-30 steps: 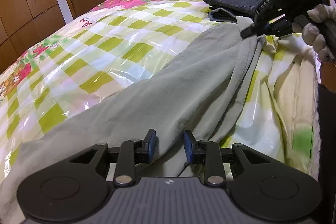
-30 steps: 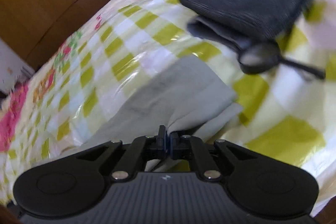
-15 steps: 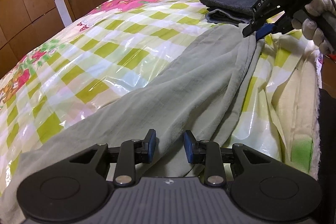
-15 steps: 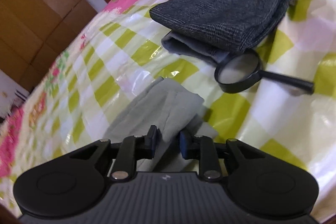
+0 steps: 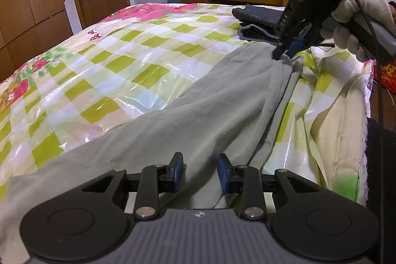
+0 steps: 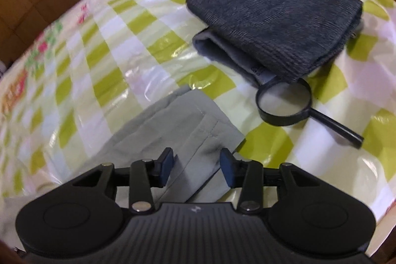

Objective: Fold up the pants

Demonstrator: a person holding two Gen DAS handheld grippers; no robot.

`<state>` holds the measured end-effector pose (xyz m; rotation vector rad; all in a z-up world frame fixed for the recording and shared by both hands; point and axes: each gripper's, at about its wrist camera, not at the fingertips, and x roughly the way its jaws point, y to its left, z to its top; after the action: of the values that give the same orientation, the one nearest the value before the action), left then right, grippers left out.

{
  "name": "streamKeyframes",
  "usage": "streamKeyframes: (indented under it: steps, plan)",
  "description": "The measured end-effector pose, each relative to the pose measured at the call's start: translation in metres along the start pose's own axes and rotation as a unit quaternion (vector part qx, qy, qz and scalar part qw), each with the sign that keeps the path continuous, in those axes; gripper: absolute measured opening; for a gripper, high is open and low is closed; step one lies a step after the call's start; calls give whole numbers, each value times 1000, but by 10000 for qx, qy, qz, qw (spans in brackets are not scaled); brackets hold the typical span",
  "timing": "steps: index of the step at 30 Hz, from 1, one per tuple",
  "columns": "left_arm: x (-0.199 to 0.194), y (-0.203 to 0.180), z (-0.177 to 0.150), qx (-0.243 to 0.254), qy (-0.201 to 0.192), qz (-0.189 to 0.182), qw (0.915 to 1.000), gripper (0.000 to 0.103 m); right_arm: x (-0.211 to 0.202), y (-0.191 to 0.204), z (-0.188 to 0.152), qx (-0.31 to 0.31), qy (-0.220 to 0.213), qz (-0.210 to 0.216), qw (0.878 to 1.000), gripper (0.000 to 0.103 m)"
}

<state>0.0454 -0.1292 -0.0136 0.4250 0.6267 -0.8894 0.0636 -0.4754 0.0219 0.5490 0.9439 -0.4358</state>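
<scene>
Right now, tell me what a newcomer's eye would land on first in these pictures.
The long grey-green pants stretch across the glossy green-checked bedcover, from the left claw to the right claw, whose jaws are opening over the hem. Beyond that hem lies a folded dark grey stack, with a black magnifying glass at its near edge.

Right gripper opening, pads clear — left gripper parted, tilted down.
</scene>
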Motion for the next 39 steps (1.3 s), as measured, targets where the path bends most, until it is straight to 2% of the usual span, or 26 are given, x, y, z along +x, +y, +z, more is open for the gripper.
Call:
streamKeyframes:
  steps: [2, 3, 5, 7, 10, 14, 16, 18, 20, 22, 24, 26, 28, 33, 36, 38, 39]
  plan:
    - [-2, 1, 1, -21, -49, 2, 10000, 44, 4, 1, 2, -78, 52, -117, 9999, 19]
    - [-3, 2, 2, -37, -70, 5, 10000, 44, 4, 0, 4, -28, 79, -67, 9999, 3]
    - [-6, 5, 5, -44, -122, 43, 9999, 44, -3, -5, 9, 173, 78, 163, 9997, 3]
    - [-10, 9, 10, -56, -183, 97, 9998, 44, -15, -4, 14, 185, -117, 377, 9990, 3]
    - [-22, 15, 18, -47, -333, 295, 9990, 44, -39, 1, 22, 325, -445, 1010, 9934, 3]
    - [-34, 21, 24, -127, -471, 383, 9981, 46, -81, 0, 29, 650, -1138, 2040, 9702, 2]
    - [-27, 16, 20, -50, -367, 342, 9987, 47, -91, -15, 19, 959, -1297, 2265, 9606, 2]
    - [-16, 9, 14, 4, -152, 228, 9996, 47, -82, -36, 3, 1201, -1217, 2144, 9617, 3]
    - [-9, 1, 9, 40, 6, 121, 9999, 47, -56, -57, -17, 1420, -793, 1764, 9708, 3]
    - [-5, -6, 6, 100, 108, 76, 9999, 47, -36, -73, -30, 1602, -489, 1509, 9742, 9]
    - [-4, -10, 5, 136, 137, 48, 9998, 47, -27, -83, -36, 1758, -336, 1365, 9743, 9]
    - [-3, -12, 7, 157, 127, 40, 9998, 47, -29, -88, -38, 1874, -340, 1467, 9707, 12]
    - [-4, -13, 9, 189, 82, 58, 9998, 47, -34, -88, -36, 1839, -369, 1465, 9713, 27]
    - [-5, -14, 11, 163, 19, 30, 9999, 47, -37, -79, -34, 1759, -244, 1473, 9730, 48]
    - [-6, -14, 10, 143, 5, 22, 9999, 47, -30, -69, -33, 1596, -94, 1379, 9775, 49]
    - [-8, -14, 11, 141, -21, 40, 9999, 47, -22, -61, -32, 1519, 6, 1136, 9819, 50]
    - [-9, -13, 11, 130, -51, 42, 9999, 47, -20, -59, -33, 1478, -8, 1095, 9829, 47]
